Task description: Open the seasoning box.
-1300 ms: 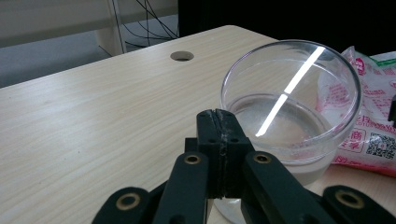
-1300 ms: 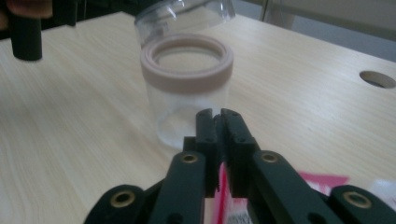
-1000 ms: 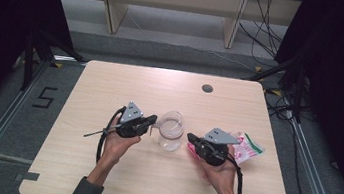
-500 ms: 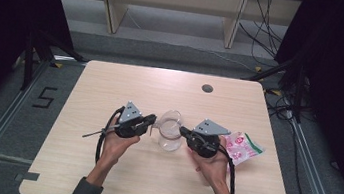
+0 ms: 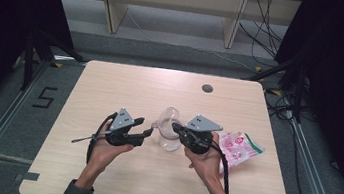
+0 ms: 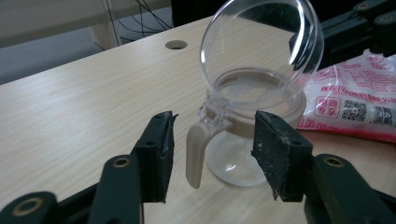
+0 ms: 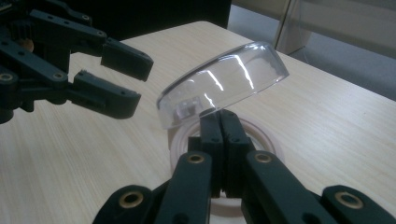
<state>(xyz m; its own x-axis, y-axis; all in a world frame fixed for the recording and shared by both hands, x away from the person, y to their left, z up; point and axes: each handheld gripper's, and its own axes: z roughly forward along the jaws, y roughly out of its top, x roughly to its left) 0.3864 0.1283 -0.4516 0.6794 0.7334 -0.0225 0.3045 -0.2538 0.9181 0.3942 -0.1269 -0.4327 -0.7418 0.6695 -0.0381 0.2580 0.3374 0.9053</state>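
A clear glass jug (image 5: 170,141) with a beige rim and handle (image 6: 196,154) stands on the wooden table (image 5: 126,86). Its clear domed lid (image 6: 261,37) is tipped up on its hinge. My left gripper (image 5: 145,128) is left of the jug. Its jaws have just been opening and now stand apart on either side of the handle, with gaps on both sides (image 6: 212,140). My right gripper (image 7: 219,114) is shut, and its tips sit against the raised lid's lower edge (image 7: 224,77) above the rim. From there the left gripper (image 7: 135,81) shows open.
A pink and white printed bag (image 5: 239,148) lies on the table just right of the right hand, also visible behind the jug (image 6: 355,102). A round cable hole (image 5: 207,88) sits near the table's far edge. Shelf legs and cables stand beyond the table.
The right gripper moved left from beside the bag to the jug, and the lid has tipped up. The left gripper's jaws opened off the handle; that hand stayed put.
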